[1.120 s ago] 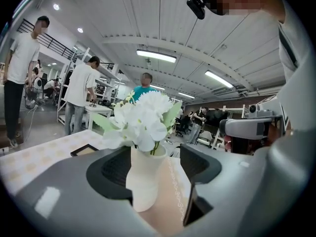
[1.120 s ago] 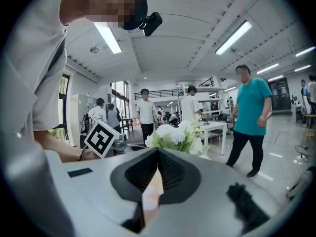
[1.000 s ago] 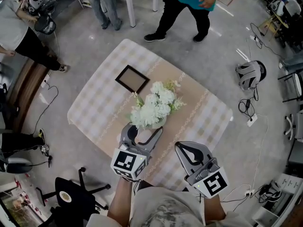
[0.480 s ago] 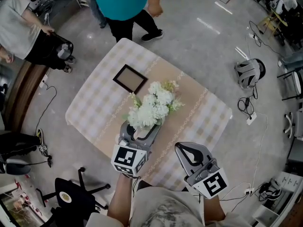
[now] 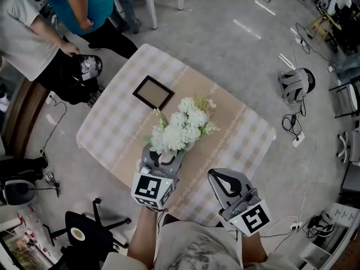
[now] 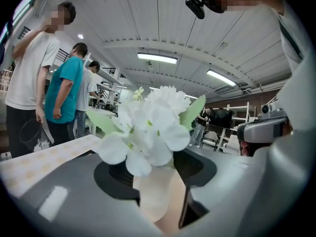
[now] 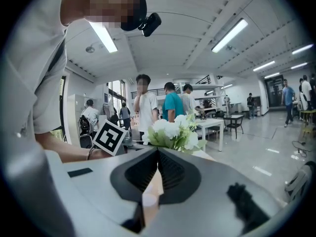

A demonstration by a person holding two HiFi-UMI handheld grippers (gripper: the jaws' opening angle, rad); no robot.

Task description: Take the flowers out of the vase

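Note:
White flowers [image 5: 180, 129] stand upright in a cream vase [image 5: 167, 160] on the checked table [image 5: 247, 134]. My left gripper [image 5: 167, 151] reaches round the vase from the near side. In the left gripper view the vase [image 6: 153, 194] sits between the pads under the flowers [image 6: 153, 127]. The jaws have just been closing on it; a thin strip of table still shows beside the right pad. My right gripper [image 5: 214, 176] hovers at the table's near edge, shut and empty. Its own view shows its pads meeting [image 7: 158, 152], with the flowers [image 7: 173, 132] beyond.
A dark picture frame [image 5: 153, 93] lies flat on the table beyond the flowers. People [image 5: 79, 10] stand off the far left corner. A black chair [image 5: 84, 229] is at lower left. A headset [image 5: 295, 88] and cables lie on the floor at right.
The left jaws have drawn in round the vase. The person in the teal shirt has walked from beyond the table to its far left. Both grippers kept their places.

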